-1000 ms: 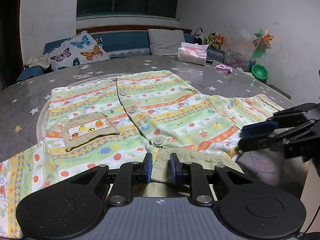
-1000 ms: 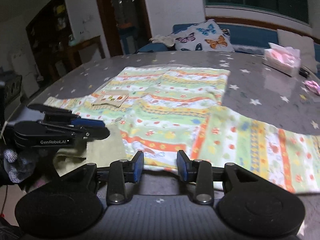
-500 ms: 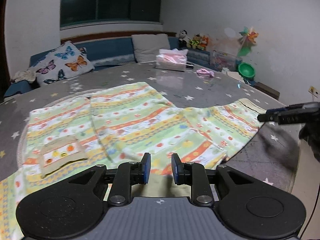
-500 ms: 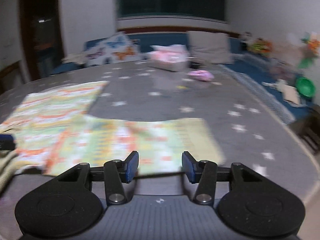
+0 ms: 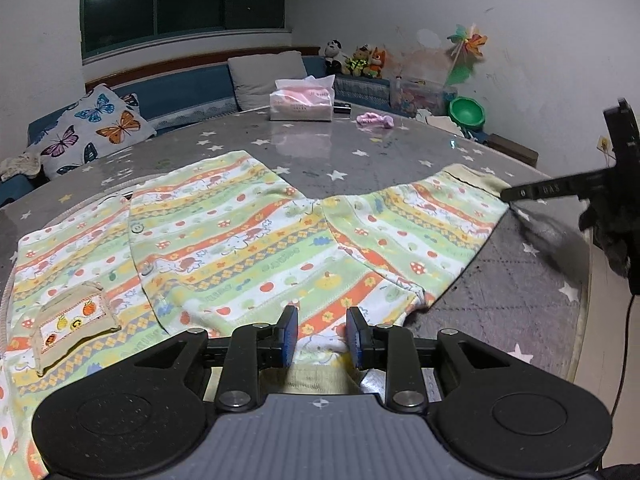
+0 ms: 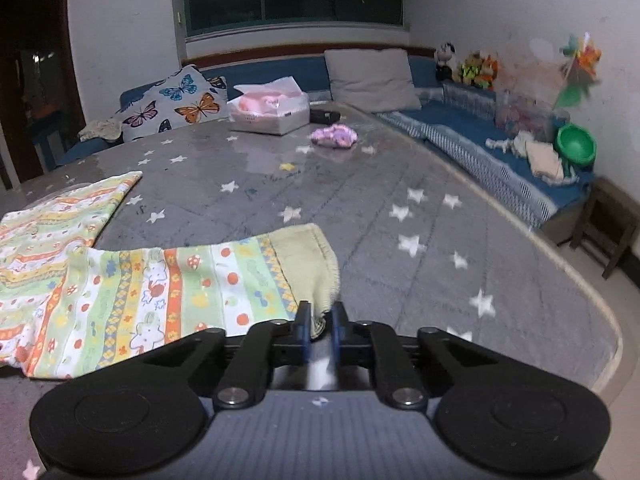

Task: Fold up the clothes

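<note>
A child's striped cardigan [image 5: 240, 236] with fruit and elephant prints lies flat on the grey star-patterned table [image 5: 512, 300], a small pocket [image 5: 72, 326] at its left. My left gripper [image 5: 320, 334] stands open over the collar edge at the near side, touching nothing. The right sleeve [image 6: 180, 288] stretches toward the table's right side. My right gripper [image 6: 320, 330] is shut on the pale green cuff [image 6: 312, 264] at the sleeve's end. In the left wrist view the right gripper [image 5: 508, 194] shows edge-on at the cuff [image 5: 476, 176].
A tissue box [image 5: 302, 102] and a pink cloth [image 5: 376, 119] lie at the table's far side. A blue sofa with a butterfly pillow [image 5: 96, 132], a grey cushion and plush toys runs behind. The table's rounded edge [image 6: 612, 344] is close on the right.
My right gripper swung from the cardigan's near hem out to the sleeve end and shut on the cuff. My left gripper drew back and rose slightly, staying open.
</note>
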A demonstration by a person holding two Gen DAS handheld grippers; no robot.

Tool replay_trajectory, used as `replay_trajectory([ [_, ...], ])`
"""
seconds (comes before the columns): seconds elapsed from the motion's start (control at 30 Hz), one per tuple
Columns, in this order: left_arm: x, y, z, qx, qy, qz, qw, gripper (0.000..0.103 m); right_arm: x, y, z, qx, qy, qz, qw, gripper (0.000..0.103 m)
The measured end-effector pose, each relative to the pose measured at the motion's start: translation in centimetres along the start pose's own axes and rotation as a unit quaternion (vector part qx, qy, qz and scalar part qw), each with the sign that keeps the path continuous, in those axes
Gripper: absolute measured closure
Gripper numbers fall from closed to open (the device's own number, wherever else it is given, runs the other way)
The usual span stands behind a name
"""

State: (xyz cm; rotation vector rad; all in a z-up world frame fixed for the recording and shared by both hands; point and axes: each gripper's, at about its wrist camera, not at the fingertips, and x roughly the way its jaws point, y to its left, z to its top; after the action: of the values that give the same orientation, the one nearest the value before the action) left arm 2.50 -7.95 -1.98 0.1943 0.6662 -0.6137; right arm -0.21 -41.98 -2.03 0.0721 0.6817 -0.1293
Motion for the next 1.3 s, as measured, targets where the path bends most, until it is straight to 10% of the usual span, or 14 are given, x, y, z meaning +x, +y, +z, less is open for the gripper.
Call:
replay_trajectory([
  [0.5, 0.0, -0.3, -0.5, 0.024, 0.005, -0.002, 0.9997, 0.071, 1.7, 0.2, 1.5, -0.023, -0.014, -0.055, 0.998, 0.094],
  [0.87, -1.7, 0.5, -0.1, 0.003, -0.018, 0.015, 0.9997, 0.061, 2.5, 4.1, 3.5, -0.026, -0.015, 0.070, 0.997, 0.078],
  [1.3, -2.1, 1.9, -0.7, -0.016, -0.013, 0.038, 0.9990, 0.057, 6.1, 2.9, 4.1, -0.013, -0.002, 0.046, 0.999, 0.075],
])
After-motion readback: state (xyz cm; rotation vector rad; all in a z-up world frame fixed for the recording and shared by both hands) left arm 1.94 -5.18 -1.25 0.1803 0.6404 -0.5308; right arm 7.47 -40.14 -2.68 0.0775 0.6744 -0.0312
